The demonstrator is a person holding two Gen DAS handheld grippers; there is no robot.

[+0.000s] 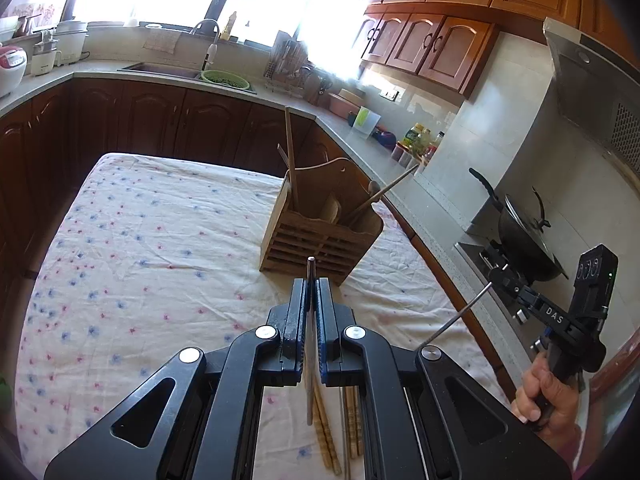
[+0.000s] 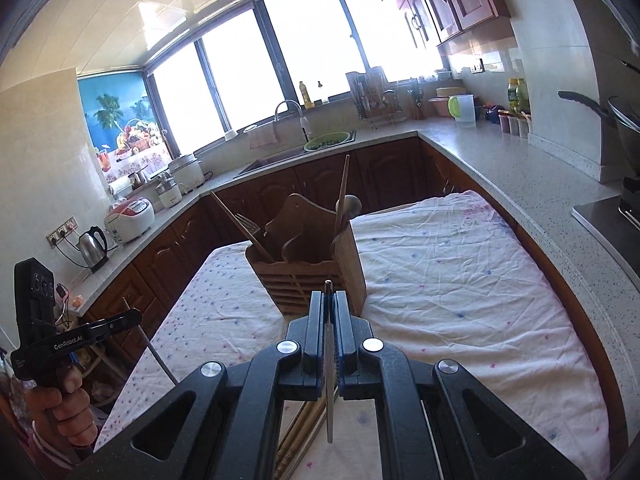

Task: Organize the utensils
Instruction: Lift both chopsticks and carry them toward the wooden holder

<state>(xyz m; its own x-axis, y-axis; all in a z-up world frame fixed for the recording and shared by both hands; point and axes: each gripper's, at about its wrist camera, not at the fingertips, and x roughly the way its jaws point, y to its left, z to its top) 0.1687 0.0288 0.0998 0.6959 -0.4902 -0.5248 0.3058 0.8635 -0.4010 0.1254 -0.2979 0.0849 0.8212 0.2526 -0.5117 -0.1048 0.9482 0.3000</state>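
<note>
A wooden utensil holder [image 1: 320, 236] stands on the floral tablecloth, with chopsticks and a wooden spoon standing in it; it also shows in the right wrist view [image 2: 312, 268]. My left gripper [image 1: 312, 284] is shut on a metal chopstick [image 1: 310, 344], held short of the holder. My right gripper [image 2: 329, 298] is shut on another metal chopstick [image 2: 329, 380], also just short of the holder. Loose wooden chopsticks [image 1: 326, 428] lie on the cloth under the left gripper, and they show in the right wrist view [image 2: 298, 436]. The right gripper also shows in the left wrist view [image 1: 496, 276].
The table with the floral cloth [image 1: 140, 248] sits between kitchen counters. A wok [image 1: 524, 236] sits on the stove to the right. A sink [image 2: 296, 150] and a dish rack [image 2: 374, 100] are at the far counter. A kettle [image 2: 93, 246] and a rice cooker [image 2: 130, 218] stand at left.
</note>
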